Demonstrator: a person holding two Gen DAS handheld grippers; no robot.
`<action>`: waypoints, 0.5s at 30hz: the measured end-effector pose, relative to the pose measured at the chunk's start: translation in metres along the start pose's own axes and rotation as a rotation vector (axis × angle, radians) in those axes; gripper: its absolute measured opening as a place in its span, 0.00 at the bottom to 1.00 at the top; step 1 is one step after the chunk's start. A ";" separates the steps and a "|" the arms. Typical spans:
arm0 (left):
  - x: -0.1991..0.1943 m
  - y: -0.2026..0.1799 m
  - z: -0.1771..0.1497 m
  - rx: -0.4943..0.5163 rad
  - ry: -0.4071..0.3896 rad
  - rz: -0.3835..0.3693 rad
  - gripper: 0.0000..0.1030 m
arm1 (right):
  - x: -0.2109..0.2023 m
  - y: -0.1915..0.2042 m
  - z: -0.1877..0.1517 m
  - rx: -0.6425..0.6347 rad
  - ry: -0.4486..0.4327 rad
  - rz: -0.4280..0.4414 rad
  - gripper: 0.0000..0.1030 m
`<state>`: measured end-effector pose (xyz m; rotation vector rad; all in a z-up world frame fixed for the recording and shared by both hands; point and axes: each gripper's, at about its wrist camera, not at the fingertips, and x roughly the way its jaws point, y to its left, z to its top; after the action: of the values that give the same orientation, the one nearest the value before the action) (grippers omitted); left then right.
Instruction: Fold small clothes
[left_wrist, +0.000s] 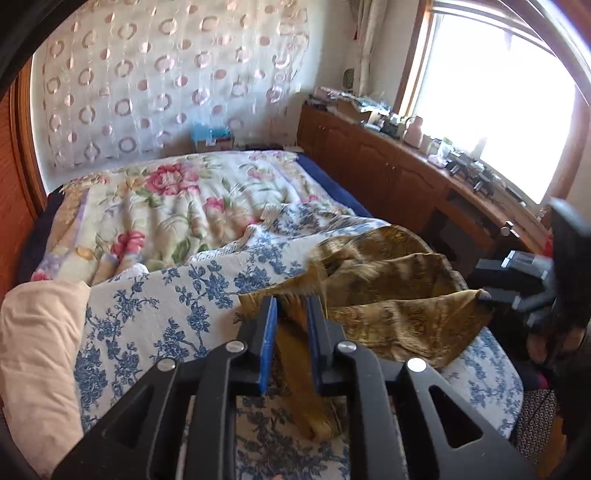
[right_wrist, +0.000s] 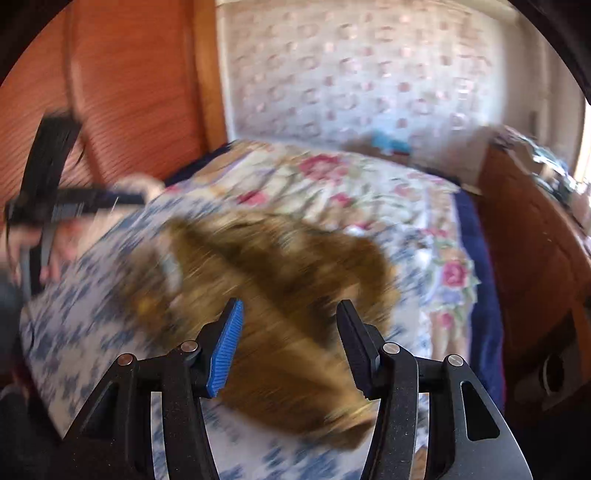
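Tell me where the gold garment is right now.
The gold garment lies on the blue-flowered quilt at the bed's near right side, one edge clamped in the left gripper.

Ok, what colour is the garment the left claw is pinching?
Golden-brown with a darker mottled print; the garment shows best in the left wrist view.

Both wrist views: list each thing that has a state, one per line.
left gripper: shut on the golden-brown garment
right gripper: open, holding nothing
golden-brown garment: crumpled, unfolded, lying on the blue floral bedspread
blue floral bedspread: rumpled
pink floral blanket: spread out, wrinkled
cabinet doors: closed
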<state>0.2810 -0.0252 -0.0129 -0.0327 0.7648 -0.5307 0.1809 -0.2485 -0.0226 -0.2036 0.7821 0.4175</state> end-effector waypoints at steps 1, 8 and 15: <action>-0.005 -0.002 -0.001 0.004 -0.005 -0.004 0.15 | 0.003 0.012 -0.007 -0.014 0.018 0.023 0.52; -0.012 -0.012 -0.021 0.015 0.019 -0.043 0.18 | 0.039 0.046 -0.032 -0.085 0.147 0.049 0.52; -0.001 -0.017 -0.034 0.012 0.058 -0.051 0.18 | 0.053 0.053 -0.043 -0.187 0.231 -0.044 0.48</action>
<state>0.2500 -0.0342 -0.0338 -0.0257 0.8188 -0.5864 0.1640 -0.1998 -0.0914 -0.4494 0.9636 0.4300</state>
